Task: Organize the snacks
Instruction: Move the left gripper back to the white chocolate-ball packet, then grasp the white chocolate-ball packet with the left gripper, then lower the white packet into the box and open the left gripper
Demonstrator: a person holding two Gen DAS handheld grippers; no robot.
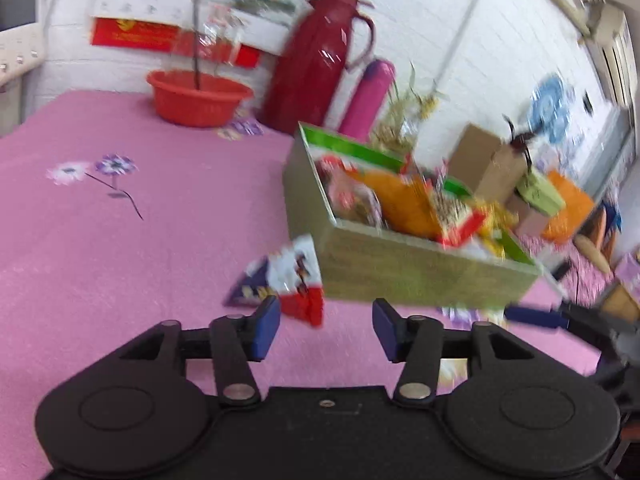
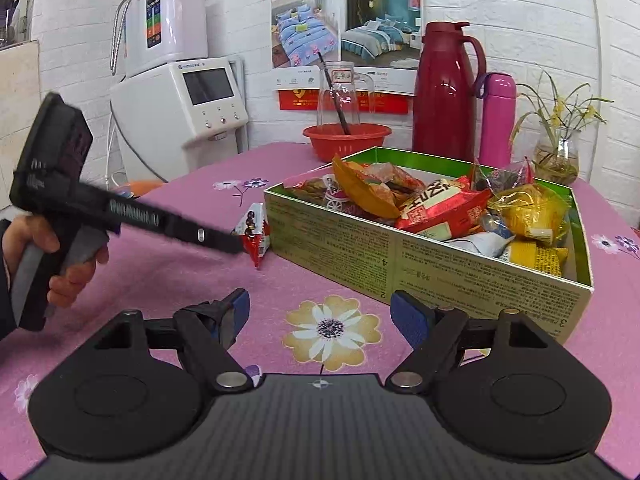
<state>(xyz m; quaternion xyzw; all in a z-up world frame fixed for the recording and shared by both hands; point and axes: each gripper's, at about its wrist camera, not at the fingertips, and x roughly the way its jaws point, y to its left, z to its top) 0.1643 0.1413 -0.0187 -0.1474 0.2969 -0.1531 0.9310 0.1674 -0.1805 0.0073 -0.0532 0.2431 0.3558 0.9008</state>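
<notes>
A red, white and blue snack packet (image 1: pixel 298 288) lies on the pink tablecloth against the near left corner of an open cardboard box (image 1: pixel 400 268). My left gripper (image 1: pixel 326 330) is open just short of the packet, and its pads press on nothing. Seen from the right wrist, a hand holds the left gripper (image 2: pixel 236 245) with its tips at the packet (image 2: pixel 256 232); whether they touch it I cannot tell. The box (image 2: pixel 360 256) holds several snack bags. My right gripper (image 2: pixel 320 314) hangs open and empty over the cloth in front of the box.
Behind the box stand a red basin (image 2: pixel 347 136) with a glass jug (image 2: pixel 340 92), a dark red thermos (image 2: pixel 446 92), a pink bottle (image 2: pixel 498 120) and a glass vase (image 2: pixel 558 156). White appliances (image 2: pixel 180 104) stand beyond the table's far left edge.
</notes>
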